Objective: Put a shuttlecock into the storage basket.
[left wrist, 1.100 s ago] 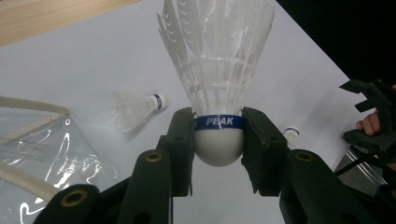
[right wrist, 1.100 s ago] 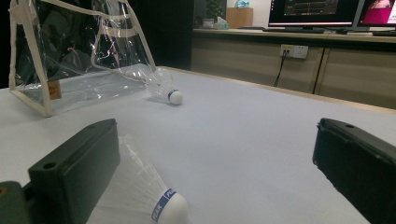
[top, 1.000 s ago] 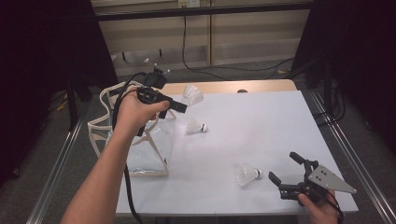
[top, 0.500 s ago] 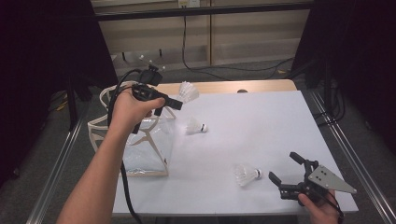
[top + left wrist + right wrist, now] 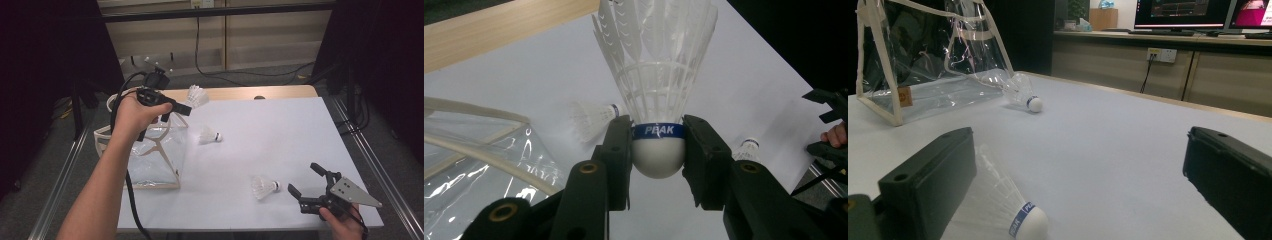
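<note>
Between your left gripper's [image 5: 658, 165] fingers sits a shuttlecock [image 5: 658, 95], clamped at its white cork, feathers pointing away, above the clear bag [image 5: 152, 150]. Your right gripper [image 5: 305, 182] rests low on the surface [image 5: 280, 130], fingers spread wide and holding nothing; a second shuttlecock [image 5: 1008, 212] lies just beside its left finger, a third [image 5: 1023, 92] farther ahead near the bag.

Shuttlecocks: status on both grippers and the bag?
Left gripper shut on held shuttlecock, up near clear bag. Right gripper open, low on table beside near shuttlecock. Third shuttlecock loose mid-table. Path to bag looks clear.
</note>
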`<state>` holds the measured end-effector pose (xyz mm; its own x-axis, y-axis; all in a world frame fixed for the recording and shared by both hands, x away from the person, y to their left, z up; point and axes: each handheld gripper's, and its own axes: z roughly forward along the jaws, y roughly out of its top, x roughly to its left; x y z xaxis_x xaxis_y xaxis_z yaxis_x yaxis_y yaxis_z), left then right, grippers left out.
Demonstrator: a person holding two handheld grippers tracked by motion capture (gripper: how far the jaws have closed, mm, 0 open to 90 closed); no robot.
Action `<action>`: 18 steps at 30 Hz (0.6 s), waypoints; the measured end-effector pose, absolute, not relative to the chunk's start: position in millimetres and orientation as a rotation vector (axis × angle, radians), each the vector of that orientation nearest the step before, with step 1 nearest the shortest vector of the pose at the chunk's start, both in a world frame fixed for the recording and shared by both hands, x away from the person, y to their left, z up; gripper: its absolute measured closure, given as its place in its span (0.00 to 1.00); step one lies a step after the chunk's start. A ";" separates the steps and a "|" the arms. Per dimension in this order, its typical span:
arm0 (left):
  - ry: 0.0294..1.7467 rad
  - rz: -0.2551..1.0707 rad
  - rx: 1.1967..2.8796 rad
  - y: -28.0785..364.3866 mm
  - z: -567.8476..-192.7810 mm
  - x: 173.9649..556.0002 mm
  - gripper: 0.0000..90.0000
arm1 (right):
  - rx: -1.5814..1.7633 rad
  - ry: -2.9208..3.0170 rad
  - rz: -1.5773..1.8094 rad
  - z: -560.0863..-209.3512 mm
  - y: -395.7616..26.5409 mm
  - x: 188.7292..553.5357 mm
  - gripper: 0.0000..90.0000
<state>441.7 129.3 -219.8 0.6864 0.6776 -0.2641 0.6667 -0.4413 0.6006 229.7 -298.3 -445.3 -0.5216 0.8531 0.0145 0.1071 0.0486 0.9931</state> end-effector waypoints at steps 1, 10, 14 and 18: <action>1.030 0.026 2.196 130.1 -219.6 441.9 0.73 | 0.972 1.707 1.530 -445.4 -298.3 229.7 0.00; 1.052 0.038 2.181 138.7 -216.4 443.5 0.73 | 0.970 1.706 1.531 -445.4 -297.5 229.5 0.00; 1.063 0.052 2.179 142.6 -215.6 444.5 0.73 | 0.970 1.705 1.532 -445.4 -297.7 229.6 0.00; 1.069 0.063 2.173 147.8 -214.4 445.7 0.73 | 0.970 1.705 1.533 -445.4 -297.8 229.6 0.00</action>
<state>445.7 147.8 -214.4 0.6574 0.7110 -0.2497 0.6768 -0.4113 0.6106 229.6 -297.8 -445.4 -0.5224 0.8526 0.0151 0.1056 0.0471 0.9933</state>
